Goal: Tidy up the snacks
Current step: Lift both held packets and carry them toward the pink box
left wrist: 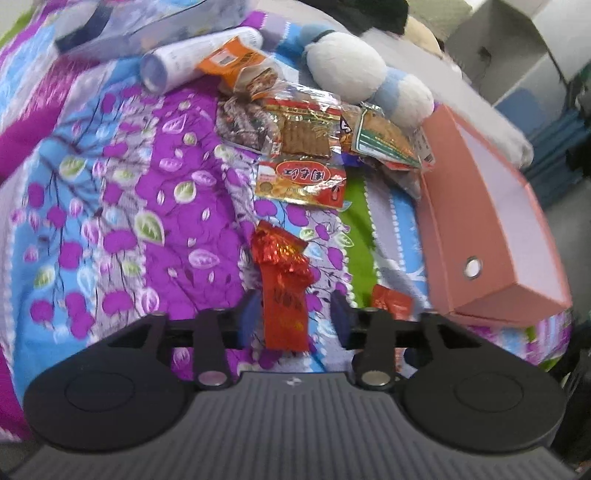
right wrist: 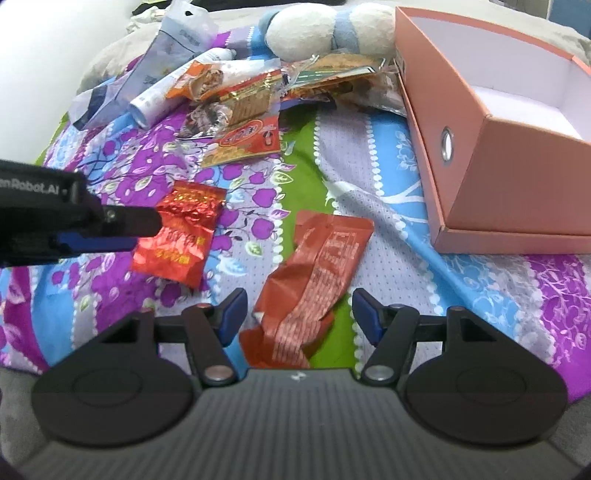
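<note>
The bedspread (right wrist: 369, 192) is printed woven cloth, matt. The red snack packet (right wrist: 181, 232) is crinkled foil, glossy; the orange wrapper (right wrist: 317, 273) is creased, duller film. The pink box (right wrist: 517, 192) looks like smooth matt card with a metal eyelet (right wrist: 447, 143). At 12 o'clock, the plush toy (right wrist: 325, 29) is fuzzy fabric.

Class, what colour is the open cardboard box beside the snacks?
The box is salmon pink outside and white inside, clearest in the right wrist view.

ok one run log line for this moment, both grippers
left hand-held gripper: open, astride shiny red foil packet | right hand-held gripper: open, astride crumpled orange wrapper | pink cardboard box: no snacks visible
</note>
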Tool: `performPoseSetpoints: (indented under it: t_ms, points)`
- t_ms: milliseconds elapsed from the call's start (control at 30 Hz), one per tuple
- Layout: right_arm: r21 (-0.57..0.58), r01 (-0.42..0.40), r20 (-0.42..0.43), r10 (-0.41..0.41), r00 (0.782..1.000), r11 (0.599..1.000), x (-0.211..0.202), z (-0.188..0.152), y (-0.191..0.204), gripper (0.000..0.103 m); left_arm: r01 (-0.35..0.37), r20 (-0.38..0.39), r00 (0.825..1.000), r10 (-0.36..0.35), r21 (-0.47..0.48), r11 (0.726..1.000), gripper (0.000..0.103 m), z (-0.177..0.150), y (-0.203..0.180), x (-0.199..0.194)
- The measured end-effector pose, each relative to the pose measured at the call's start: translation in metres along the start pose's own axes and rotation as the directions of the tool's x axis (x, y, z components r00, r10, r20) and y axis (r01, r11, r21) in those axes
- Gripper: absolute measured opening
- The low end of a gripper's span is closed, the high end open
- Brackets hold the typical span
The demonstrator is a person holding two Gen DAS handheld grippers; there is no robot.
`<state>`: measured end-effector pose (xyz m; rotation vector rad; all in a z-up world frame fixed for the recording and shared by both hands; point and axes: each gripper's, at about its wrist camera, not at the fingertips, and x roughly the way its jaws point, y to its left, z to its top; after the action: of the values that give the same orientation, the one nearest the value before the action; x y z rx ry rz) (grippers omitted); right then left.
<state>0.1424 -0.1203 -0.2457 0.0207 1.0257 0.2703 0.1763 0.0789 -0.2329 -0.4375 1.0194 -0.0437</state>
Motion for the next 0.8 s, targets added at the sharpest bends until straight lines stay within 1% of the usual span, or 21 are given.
performPoseSetpoints:
  t_ms: [33,100,167,300,400,500,633,733,800]
  points:
    - [0.000,0.003,0.001,-0.003,1.000,1.000,0.004,0.001,0.000,0.064,-0.011,0.003,1.000,0.010,0.018,1.000,0.055,0.001,-0.003,0.001]
    - [-0.004,0.011,0.000,-0.011,1.000,1.000,0.011,0.002,0.000,0.064,-0.033,0.005,0.999,0.033,0.048,0.998,0.063,0.004,-0.009,0.007]
    - [-0.004,0.012,-0.010,-0.012,1.000,1.000,0.017,0.002,-0.001,0.063,-0.050,0.005,0.999,0.049,0.069,0.996,0.064,0.006,-0.012,0.012]
    - [-0.030,0.020,0.006,-0.020,1.000,0.999,0.015,0.004,0.002,0.056,-0.072,0.012,0.997,0.072,0.111,0.991,0.064,0.008,-0.019,0.022]
    - [-0.030,0.020,0.010,-0.020,1.000,0.999,0.012,0.005,-0.002,0.054,-0.098,0.023,0.995,0.096,0.155,0.983,0.064,0.009,-0.026,0.029]
    - [-0.037,0.031,0.014,-0.030,0.999,0.999,0.011,0.006,-0.007,0.054,-0.149,0.041,0.989,0.143,0.219,0.964,0.064,0.010,-0.034,0.038]
    - [-0.036,0.039,0.015,-0.038,0.999,0.999,0.010,0.005,-0.012,0.054,-0.194,0.040,0.981,0.190,0.283,0.939,0.064,0.007,-0.041,0.052]
    - [-0.032,0.039,0.015,-0.039,0.999,0.999,0.010,0.005,-0.015,0.054,-0.222,0.038,0.974,0.222,0.308,0.925,0.062,0.005,-0.043,0.062]
    - [-0.039,0.037,0.014,-0.037,0.999,0.999,0.011,0.004,-0.016,0.054,-0.238,0.036,0.970,0.239,0.322,0.916,0.059,0.004,-0.043,0.068]
